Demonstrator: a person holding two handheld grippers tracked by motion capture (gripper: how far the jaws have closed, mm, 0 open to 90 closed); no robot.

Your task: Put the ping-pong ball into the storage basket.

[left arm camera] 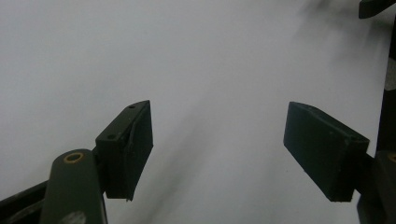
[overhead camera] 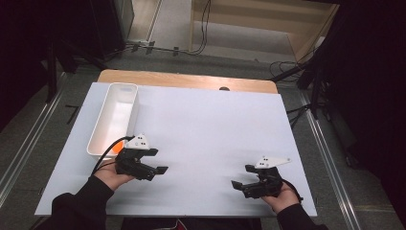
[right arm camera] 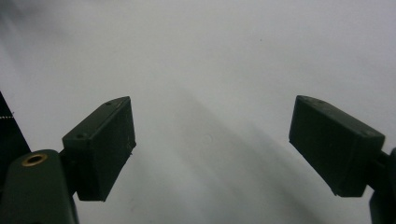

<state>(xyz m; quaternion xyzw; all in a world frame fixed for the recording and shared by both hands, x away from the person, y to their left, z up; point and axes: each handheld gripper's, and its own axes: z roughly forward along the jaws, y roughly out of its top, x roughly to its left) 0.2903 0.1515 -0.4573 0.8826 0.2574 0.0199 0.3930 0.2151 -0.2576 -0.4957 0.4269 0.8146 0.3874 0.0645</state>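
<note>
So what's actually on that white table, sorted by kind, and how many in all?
White bin: 1
Orange thing, part hidden at the bin's near end: 1
Hand-held claws, left and right, both open and holding nothing: 2
Total: 4

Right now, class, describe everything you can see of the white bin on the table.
The white bin is a long, narrow, open-topped rectangular container, plastic by its look, with smooth walls and a rounded rim. It stands upright at the left of the white tabletop, its length running away from the person. Something small and orange shows by its near end. The left gripper is close to that end; contact cannot be told.
</note>
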